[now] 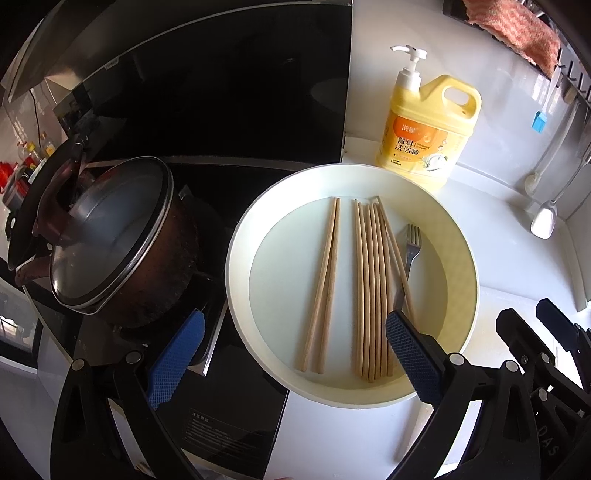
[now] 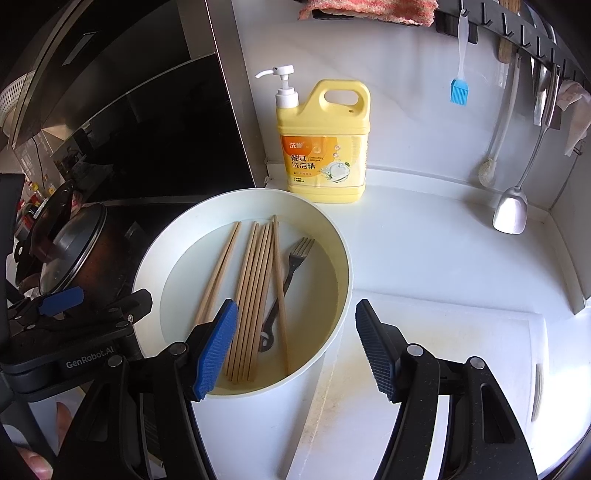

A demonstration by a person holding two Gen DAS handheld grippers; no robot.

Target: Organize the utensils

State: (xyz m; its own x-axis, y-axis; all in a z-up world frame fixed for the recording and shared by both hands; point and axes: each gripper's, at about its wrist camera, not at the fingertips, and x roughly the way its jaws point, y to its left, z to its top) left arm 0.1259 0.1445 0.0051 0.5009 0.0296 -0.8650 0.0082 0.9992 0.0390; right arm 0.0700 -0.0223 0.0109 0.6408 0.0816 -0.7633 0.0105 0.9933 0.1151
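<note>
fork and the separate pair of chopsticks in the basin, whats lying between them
A bundle of chopsticks lies between the fork and the separate pair on the basin's floor. One chopstick crosses the fork's handle. Both wrist views show it.

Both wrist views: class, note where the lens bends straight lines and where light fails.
Left wrist view: the range hood goes nearly black and bows near the frame edge. Right wrist view: the hook rail curves, and the countertop is brightly lit.

Bright daylight, dark left side, perhaps slight fisheye-edge blur.
</note>
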